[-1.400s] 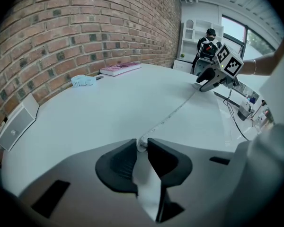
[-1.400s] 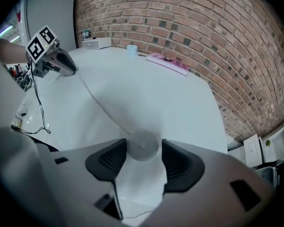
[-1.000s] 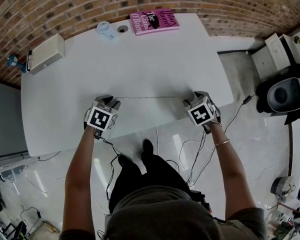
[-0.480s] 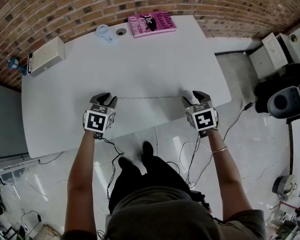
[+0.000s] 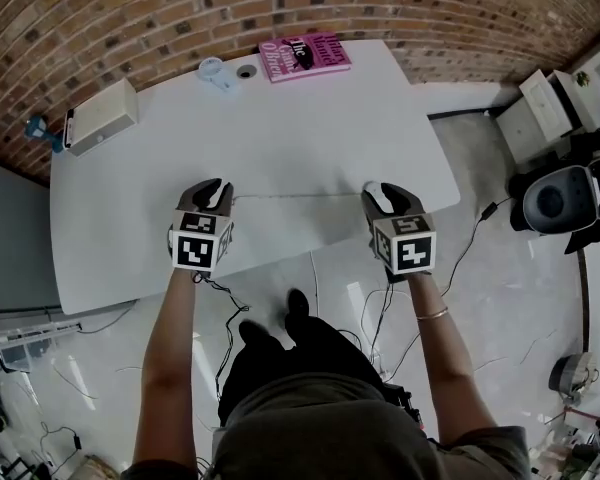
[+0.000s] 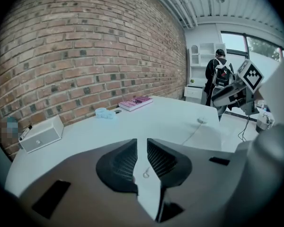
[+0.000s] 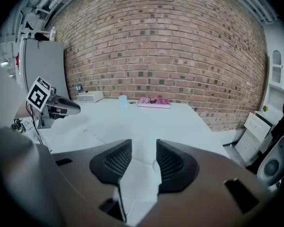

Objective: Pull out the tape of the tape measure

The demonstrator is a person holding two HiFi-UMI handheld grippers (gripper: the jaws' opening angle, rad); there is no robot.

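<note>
Head view, my left gripper (image 5: 215, 186) and right gripper (image 5: 383, 190) over the white table (image 5: 310, 118), jaws just been closing yet still apart, empty, tape (image 5: 300, 196) stretched flat between them

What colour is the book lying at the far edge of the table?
The book is pink with dark lettering, clearest in the head view.

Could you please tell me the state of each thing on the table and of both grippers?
Tape measure: tape pulled out, lying flat along the table.
Left gripper: jaws narrowly apart, have just been closing, nothing gripped; the tape's end ring shows on the table behind the gap.
Right gripper: jaws apart, have just been closing, nothing gripped.
Book: shut, lying flat.
</note>
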